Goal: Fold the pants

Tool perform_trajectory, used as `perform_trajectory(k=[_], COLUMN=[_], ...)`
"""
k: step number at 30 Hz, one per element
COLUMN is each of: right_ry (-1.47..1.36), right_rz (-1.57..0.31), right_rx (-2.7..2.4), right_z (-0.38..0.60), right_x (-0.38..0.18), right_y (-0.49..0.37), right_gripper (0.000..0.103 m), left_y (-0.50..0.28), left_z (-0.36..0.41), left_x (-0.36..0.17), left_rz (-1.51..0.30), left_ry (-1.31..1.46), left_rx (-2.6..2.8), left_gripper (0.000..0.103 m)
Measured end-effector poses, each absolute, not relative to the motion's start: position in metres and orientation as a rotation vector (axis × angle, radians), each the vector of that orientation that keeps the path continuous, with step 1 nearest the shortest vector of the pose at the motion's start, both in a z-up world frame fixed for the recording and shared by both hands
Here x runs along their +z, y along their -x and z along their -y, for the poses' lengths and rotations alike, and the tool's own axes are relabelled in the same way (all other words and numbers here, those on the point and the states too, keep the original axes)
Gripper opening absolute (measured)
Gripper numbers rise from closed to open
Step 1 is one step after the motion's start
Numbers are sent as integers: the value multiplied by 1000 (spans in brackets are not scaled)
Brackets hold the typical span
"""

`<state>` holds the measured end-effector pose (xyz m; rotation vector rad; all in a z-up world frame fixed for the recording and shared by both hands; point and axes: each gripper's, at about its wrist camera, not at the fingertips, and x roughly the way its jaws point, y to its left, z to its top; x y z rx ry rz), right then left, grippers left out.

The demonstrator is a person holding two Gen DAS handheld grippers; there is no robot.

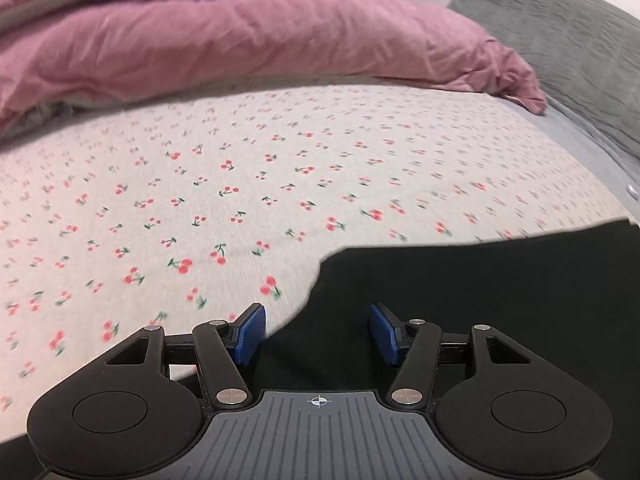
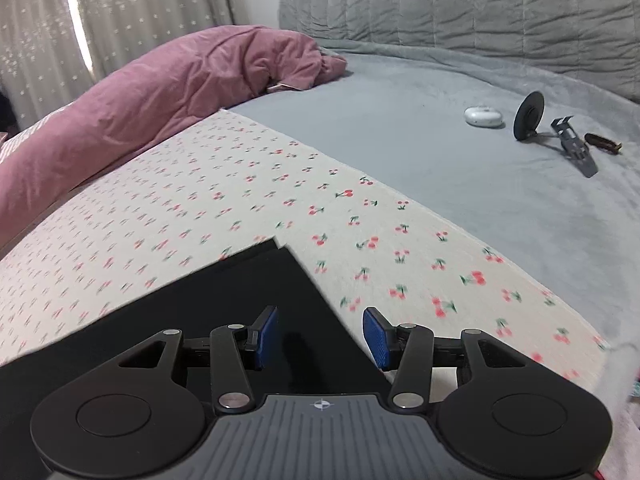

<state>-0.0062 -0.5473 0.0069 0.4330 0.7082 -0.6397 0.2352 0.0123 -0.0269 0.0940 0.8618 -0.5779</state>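
Both hand-held grippers, left and right, stand spread and empty above black fabric pants lying on the cherry-print bedsheet. Fold released; next move requires regrasping an edge.

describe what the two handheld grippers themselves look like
The left gripper and the right gripper look identical: black linkage arms with silver pivot pins, blue ribbed finger pads, round black side discs, and a grey ridged body bearing a small white crosshair mark.

Black pants lie flat, folded, on the cherry-print sheet.
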Motion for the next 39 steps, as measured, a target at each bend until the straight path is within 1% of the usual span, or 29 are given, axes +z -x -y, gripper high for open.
perform_trajectory(k=[2,3,4,5,6,7,8,10,15,18,20,21,23,24,26,27,28,29,31,32,33,34,36,39], right_ry=[-473,-494,-516,-530,-540,-547,-552,-522,-502,-475,-439,-423,-399,-392,-413,-416,-394,-354,-261,-226,-205,-185,-133,-37], right_rz=[-695,-686,-669,-653,-638,-630,-631,-616,-470,-455,-480,-506,-581,-591,-568,-561,-558,-551,-564,-578,-587,-601,-649,-743], right_rx=[-633,-625,-617,-606,-588,-565,-549,-556,-537,-545,-569,-582,-607,-630,-665,-676,-670,-656,-593,-536,-471,-397,-235,-52], right_z=[557,561,564,566,566,567,567,564,557,557,556,557,559,560,559,556,549,540,516,502,489,475,447,416], right_x=[1,-2,-4,-6,-8,-9,-11,-12,0,3,2,-2,-13,-17,-12,-6,0,7,20,26,29,31,27,10], right_y=[-3,-5,-8,-9,-10,-12,-14,-14,-2,-8,-17,-22,-35,-36,-29,-26,-23,-22,-23,-23,-24,-25,-28,-30], right_gripper=[47,47,47,46,37,15,8,2,1,1,1,1,1,2,14,23,39,44,46,47,48,50,53,53], left_y=[-250,-255,-259,-262,-265,-264,-262,-253,-233,-229,-232,-234,-237,-238,-233,-227,-220,-211,-193,-183,-175,-167,-154,-142], left_z=[-11,-11,-9,-9,-8,-7,-6,-7,-26,-28,-25,-23,-13,-10,-7,-6,-4,0,6,11,17,23,39,56], left_x=[-33,-35,-35,-36,-38,-39,-39,-39,-35,-35,-38,-41,-49,-52,-48,-41,-34,-26,-13,-8,-5,-4,-8,-28], left_rz=[-884,-886,-889,-898,-911,-912,-896,-846,-726,-676,-685,-699,-711,-708,-688,-667,-639,-605,-550,-534,-530,-533,-555,-616], left_ry=[-53,-28,-7,28,61,70,63,62,165,179,182,175,120,96,72,50,19,-20,-68,-80,-84,-86,-84,-100], left_rx=[-585,-594,-609,-636,-648,-641,-639,-638,-651,-632,-623,-609,-569,-551,-521,-502,-480,-470,-501,-533,-571,-610,-682,-755], left_gripper=[51,45,29,20,11,7,6,2,0,0,0,0,4,10,12,14,22,27,42,46,52,55,56,57])
